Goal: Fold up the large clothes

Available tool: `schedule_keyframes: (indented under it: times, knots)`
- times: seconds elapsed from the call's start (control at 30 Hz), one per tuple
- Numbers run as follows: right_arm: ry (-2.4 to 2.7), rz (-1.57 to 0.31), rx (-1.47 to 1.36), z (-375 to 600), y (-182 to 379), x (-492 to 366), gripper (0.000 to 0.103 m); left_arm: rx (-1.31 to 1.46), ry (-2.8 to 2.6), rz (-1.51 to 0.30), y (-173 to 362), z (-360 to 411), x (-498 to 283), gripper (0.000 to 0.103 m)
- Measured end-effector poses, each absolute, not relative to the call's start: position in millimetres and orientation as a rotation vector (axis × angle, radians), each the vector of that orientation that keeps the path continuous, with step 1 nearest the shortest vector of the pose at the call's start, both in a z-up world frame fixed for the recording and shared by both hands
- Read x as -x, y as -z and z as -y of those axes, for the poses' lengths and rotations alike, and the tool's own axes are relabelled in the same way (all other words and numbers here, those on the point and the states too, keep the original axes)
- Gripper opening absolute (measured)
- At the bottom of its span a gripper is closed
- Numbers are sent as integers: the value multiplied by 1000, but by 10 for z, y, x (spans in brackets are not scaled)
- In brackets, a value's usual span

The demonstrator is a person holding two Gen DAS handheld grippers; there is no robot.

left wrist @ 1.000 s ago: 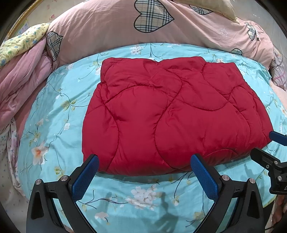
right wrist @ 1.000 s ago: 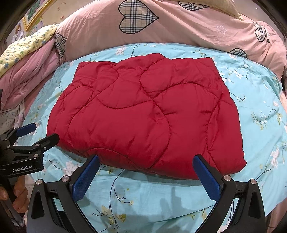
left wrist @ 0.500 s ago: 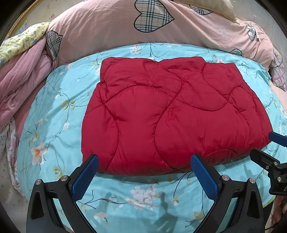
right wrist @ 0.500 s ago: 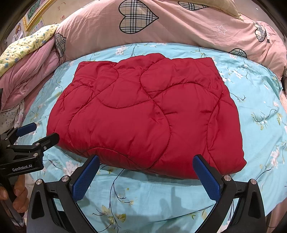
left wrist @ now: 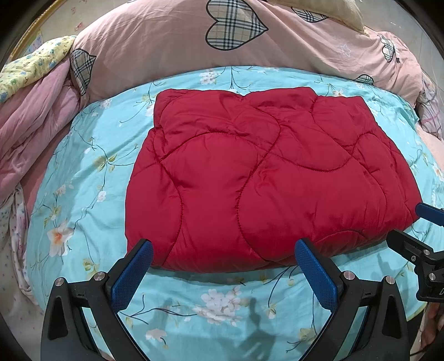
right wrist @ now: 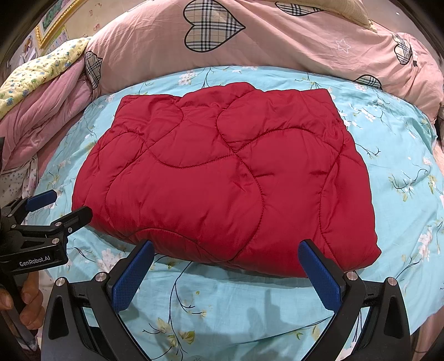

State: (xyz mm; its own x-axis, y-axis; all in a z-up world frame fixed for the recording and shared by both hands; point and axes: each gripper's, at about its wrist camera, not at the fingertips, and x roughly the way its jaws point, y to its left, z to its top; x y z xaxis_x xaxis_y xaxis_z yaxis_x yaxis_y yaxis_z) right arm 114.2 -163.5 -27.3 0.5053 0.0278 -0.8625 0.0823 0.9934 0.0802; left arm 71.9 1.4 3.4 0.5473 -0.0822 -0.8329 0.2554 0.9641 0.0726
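Observation:
A red quilted garment (left wrist: 263, 177) lies folded into a thick rectangle on the blue floral sheet (left wrist: 83, 172); the right wrist view shows the red garment (right wrist: 227, 183) too. My left gripper (left wrist: 222, 250) stands open just short of the near edge, nothing between its blue pads. My right gripper (right wrist: 226, 248) is likewise open at the near edge, holding nothing. The right gripper (left wrist: 410, 227) also shows at the right rim of the left wrist view, and the left gripper (right wrist: 61, 205) shows at the left of the right wrist view, held by a hand (right wrist: 25, 300).
A pink duvet with plaid hearts (left wrist: 236, 47) is piled behind the garment. Pink and yellow bedding (left wrist: 30, 111) is bunched at the left. A pale pillow (left wrist: 327, 11) sits at the top. The bed's edge (right wrist: 427, 327) drops off at the lower right.

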Motion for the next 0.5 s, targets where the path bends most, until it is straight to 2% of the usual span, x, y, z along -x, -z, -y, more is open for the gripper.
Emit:
schedule_keyframes:
  times: [0.5]
  knots:
    - [34, -1042, -118, 1636, 276, -1137, 103, -197, 203, -973, -31, -10, -725, 102]
